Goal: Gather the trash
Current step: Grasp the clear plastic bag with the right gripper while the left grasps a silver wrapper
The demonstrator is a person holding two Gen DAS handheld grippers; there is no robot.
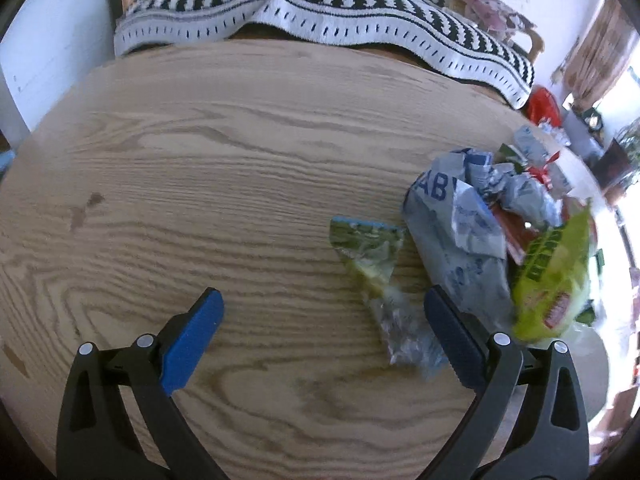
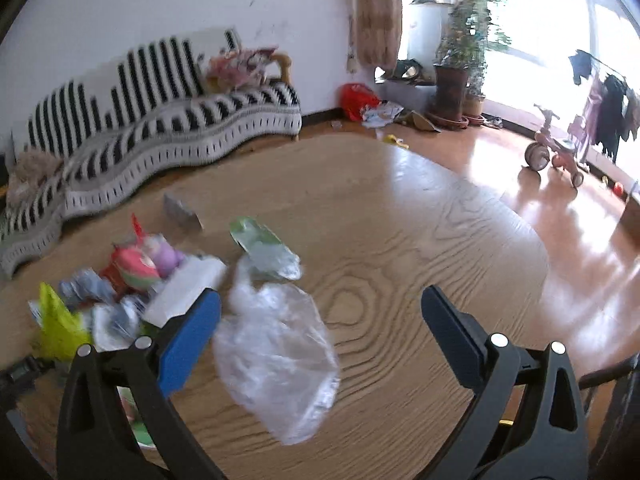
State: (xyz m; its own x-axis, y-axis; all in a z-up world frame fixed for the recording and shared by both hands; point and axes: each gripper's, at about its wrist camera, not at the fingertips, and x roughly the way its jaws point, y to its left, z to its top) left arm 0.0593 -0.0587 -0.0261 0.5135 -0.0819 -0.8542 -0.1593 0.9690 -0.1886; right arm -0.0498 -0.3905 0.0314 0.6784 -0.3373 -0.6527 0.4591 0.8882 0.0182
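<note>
- Legibly, only the blue letters "AB" show on the crumpled grey wrapper in the left wrist view; the lime-green packet beside it carries dark block lettering and a red label, both too blurred to read.
- The left gripper hangs over the wooden table with its jaws spread wide and nothing between the pads.
- A small green-and-clear wrapper lies flat on the table just inside the left gripper's right finger, its lower end close to the pad; contact cannot be told.
- The trash heap sits at the right of the left view, with the grey wrapper touching the lime-green packet and red scraps between them.
- The right gripper is likewise wide open and grips nothing.
- Only the right wrist view shows a clear plastic bag, blurred, between its fingers nearer the left finger; whether it rests on the table or is off it cannot be told.
- That view alone also shows a white box, a red-and-pink wrapper, a green-and-clear wrapper and a grey scrap apart from the heap.
- Beyond the table, the right view shows a potted plant, a pink tricycle and a striped sofa.
</note>
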